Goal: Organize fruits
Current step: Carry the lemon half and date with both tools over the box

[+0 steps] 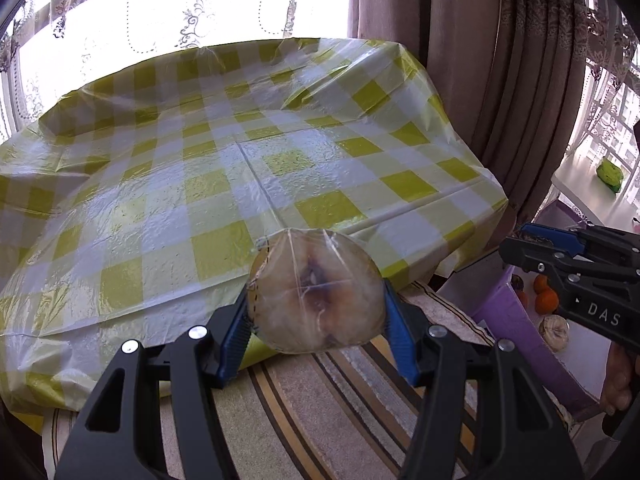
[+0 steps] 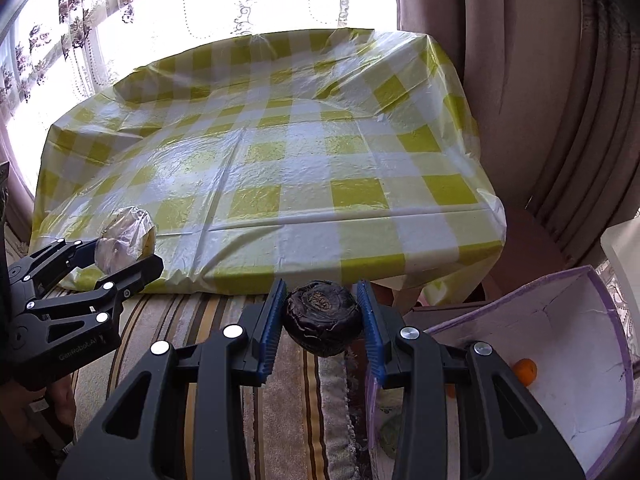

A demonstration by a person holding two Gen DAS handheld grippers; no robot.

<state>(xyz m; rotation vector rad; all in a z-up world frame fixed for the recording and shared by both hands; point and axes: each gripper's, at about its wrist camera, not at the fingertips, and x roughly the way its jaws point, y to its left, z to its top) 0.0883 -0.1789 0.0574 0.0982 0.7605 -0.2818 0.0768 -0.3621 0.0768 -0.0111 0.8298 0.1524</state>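
My left gripper (image 1: 316, 300) is shut on a round pale fruit wrapped in clear plastic (image 1: 316, 292), held above the near edge of the yellow-checked table (image 1: 224, 152). It also shows at the left of the right wrist view (image 2: 124, 246), with the wrapped fruit (image 2: 126, 236) in its jaws. My right gripper (image 2: 322, 316) is shut on a dark wrinkled round fruit (image 2: 322, 316), held over the striped rug in front of the table (image 2: 280, 148). The right gripper shows at the right edge of the left wrist view (image 1: 524, 246).
A purple-edged box (image 2: 560, 320) stands on the floor at the right, holding oranges (image 2: 525, 370); in the left wrist view it holds oranges (image 1: 546, 300) and another wrapped fruit (image 1: 554, 330). Brown curtains (image 1: 500, 60) hang beyond the table's right side. A striped rug (image 1: 320, 408) lies below.
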